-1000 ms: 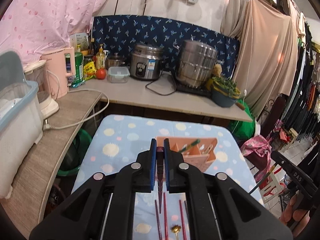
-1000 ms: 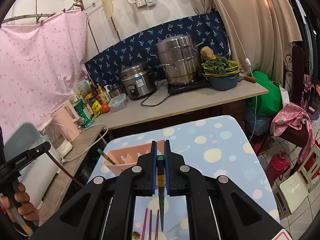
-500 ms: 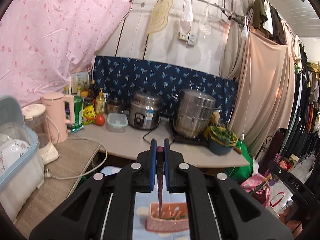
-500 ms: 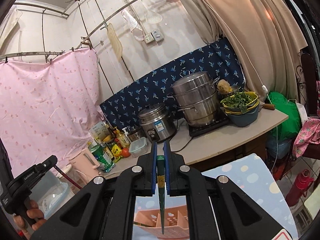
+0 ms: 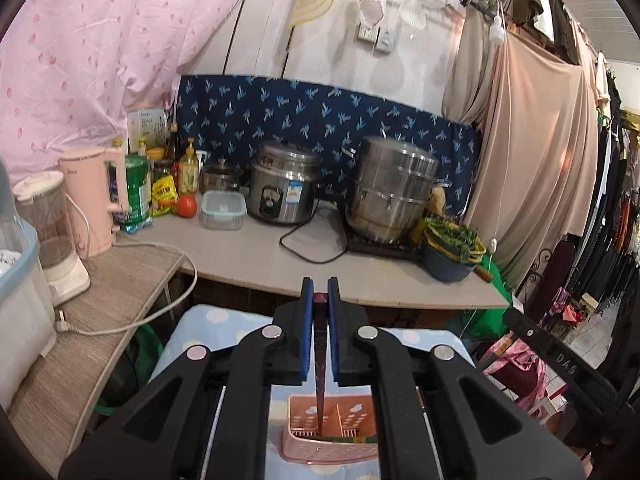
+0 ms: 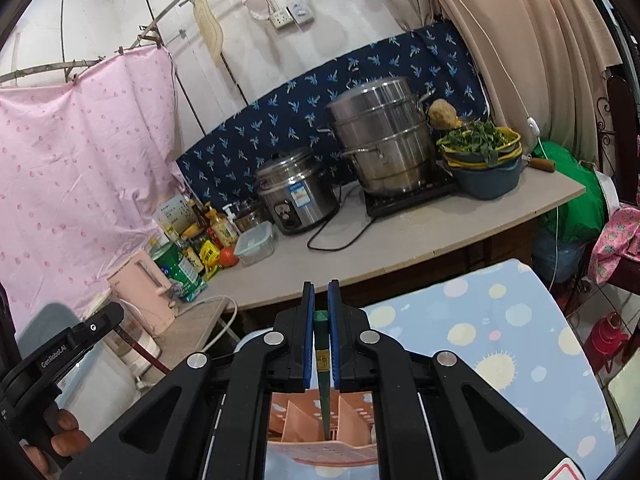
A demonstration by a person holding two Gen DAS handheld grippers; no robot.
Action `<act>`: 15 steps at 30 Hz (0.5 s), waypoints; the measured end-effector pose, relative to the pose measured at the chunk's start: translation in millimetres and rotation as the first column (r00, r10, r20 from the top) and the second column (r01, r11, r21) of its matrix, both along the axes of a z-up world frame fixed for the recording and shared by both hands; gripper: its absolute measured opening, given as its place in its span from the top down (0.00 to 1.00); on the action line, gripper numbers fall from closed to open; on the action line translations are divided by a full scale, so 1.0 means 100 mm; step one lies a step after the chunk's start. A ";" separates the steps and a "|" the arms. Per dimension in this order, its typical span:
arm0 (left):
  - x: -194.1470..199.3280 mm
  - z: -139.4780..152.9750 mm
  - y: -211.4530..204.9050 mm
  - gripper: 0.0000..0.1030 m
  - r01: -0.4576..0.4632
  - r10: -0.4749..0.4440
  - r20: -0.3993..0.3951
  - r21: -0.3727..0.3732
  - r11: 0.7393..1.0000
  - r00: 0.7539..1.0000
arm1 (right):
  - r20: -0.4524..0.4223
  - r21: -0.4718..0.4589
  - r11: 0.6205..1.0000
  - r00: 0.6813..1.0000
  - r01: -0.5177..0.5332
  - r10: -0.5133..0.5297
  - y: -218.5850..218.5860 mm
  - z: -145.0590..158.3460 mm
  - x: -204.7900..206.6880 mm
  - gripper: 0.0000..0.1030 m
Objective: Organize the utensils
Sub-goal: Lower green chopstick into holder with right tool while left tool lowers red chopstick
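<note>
Two grippers were in use, each pinching one chopstick. The left gripper (image 5: pixel 319 300) clamped a dark red chopstick (image 5: pixel 320 364), tip hanging down over the pink utensil caddy (image 5: pixel 328 442). The right gripper (image 6: pixel 320 300) clamped a green chopstick (image 6: pixel 323 376), tip down among the caddy's dividers. One caddy stood on the dotted blue tablecloth (image 6: pixel 500 340). Counter behind: one rice cooker (image 5: pixel 284 188), one steamer pot (image 5: pixel 392 188).

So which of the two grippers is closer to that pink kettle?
Left. The left gripper hangs on the pink kettle's side of the table; the right gripper is farther off, beyond the left one.
</note>
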State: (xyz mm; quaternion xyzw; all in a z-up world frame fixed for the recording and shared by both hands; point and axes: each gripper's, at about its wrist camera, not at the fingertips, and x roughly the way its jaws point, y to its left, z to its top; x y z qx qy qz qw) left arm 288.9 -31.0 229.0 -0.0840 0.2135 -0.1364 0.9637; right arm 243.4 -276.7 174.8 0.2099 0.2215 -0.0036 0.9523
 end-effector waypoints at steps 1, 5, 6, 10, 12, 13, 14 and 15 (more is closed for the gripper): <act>0.02 -0.07 -0.01 0.94 0.003 -0.003 -0.016 -0.001 1.000 1.000 | -0.012 -0.003 1.000 1.000 0.000 0.000 0.01 -0.05 0.01 0.93; 0.08 -0.31 0.01 0.93 0.005 -0.006 -0.069 -0.014 1.000 0.998 | -0.027 -0.009 1.000 1.000 0.004 -0.004 0.02 -0.13 -0.03 0.81; 0.10 -0.36 0.02 0.93 0.002 -0.004 -0.084 -0.017 1.000 0.996 | -0.023 -0.008 1.000 1.000 0.003 -0.003 0.02 -0.13 -0.06 0.77; 0.09 -0.46 0.08 0.82 -0.011 0.007 -0.114 -0.036 0.999 0.993 | -0.007 -0.016 1.000 1.000 0.008 -0.008 0.03 -0.08 -0.21 0.63; 0.04 -0.48 0.12 0.74 -0.018 0.013 -0.118 -0.045 0.999 0.993 | -0.009 -0.021 1.000 1.000 0.002 -0.002 0.04 -0.07 -0.30 0.62; 0.02 -0.47 0.14 0.70 -0.022 0.017 -0.117 -0.044 0.999 0.993 | -0.012 -0.023 1.000 1.000 -0.001 0.001 0.04 -0.07 -0.35 0.62; -0.01 -0.47 0.16 0.68 -0.027 0.023 -0.116 -0.041 0.999 0.993 | -0.017 -0.026 1.000 1.000 -0.006 0.005 0.05 -0.07 -0.41 0.62; -0.04 -0.47 0.18 0.63 -0.032 0.027 -0.117 -0.039 0.999 0.993 | -0.024 -0.027 1.000 1.000 -0.013 0.013 0.06 -0.08 -0.46 0.62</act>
